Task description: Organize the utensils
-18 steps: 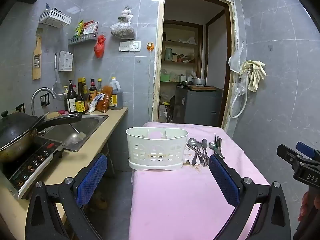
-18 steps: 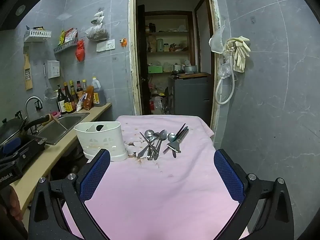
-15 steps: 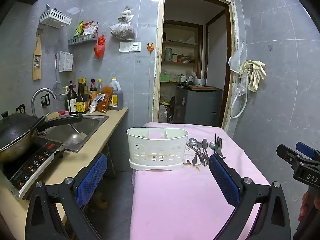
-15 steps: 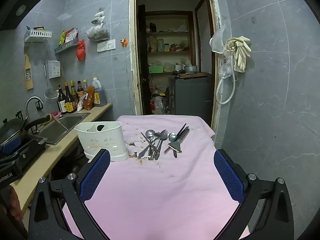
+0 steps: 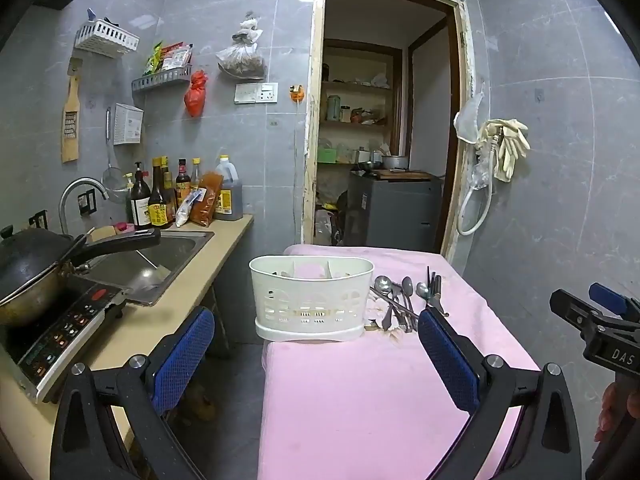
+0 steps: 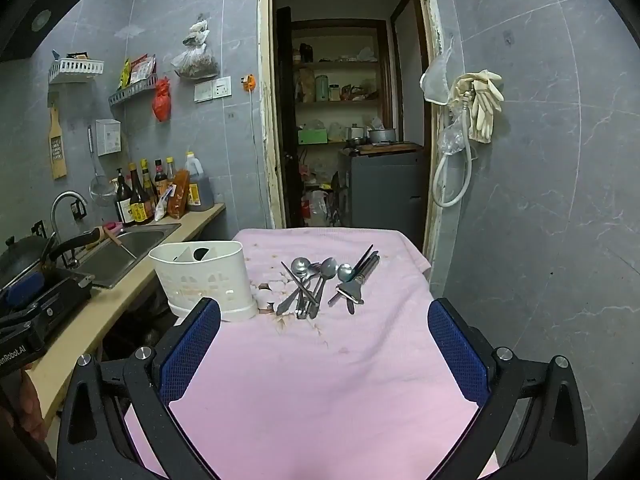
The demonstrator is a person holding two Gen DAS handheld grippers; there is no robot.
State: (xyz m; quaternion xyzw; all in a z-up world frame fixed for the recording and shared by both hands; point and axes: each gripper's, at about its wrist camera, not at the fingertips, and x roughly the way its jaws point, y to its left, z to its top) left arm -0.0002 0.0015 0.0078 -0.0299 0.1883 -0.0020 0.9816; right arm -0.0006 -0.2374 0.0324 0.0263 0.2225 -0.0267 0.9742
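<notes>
A white slotted utensil caddy [image 5: 312, 300] [image 6: 204, 276] stands at the left side of the pink-covered table [image 5: 360, 392] [image 6: 320, 380]. Right of it lies a pile of metal utensils [image 5: 404, 300] [image 6: 320, 280]: spoons, a fork, dark chopsticks and a peeler. My left gripper [image 5: 316, 356] is open and empty, held short of the caddy. My right gripper [image 6: 324, 344] is open and empty, held short of the utensil pile. The right gripper's body shows at the right edge of the left wrist view [image 5: 600, 328].
A kitchen counter [image 5: 160, 316] runs along the left with a sink [image 5: 152, 256], a wok [image 5: 28, 268] on an induction hob, and sauce bottles [image 5: 168, 196]. A gap of floor separates counter and table. A doorway [image 5: 384, 140] is behind the table.
Both views shift only slightly; the caddy and utensils sit a touch closer and more central. Both grippers stay open and empty.
</notes>
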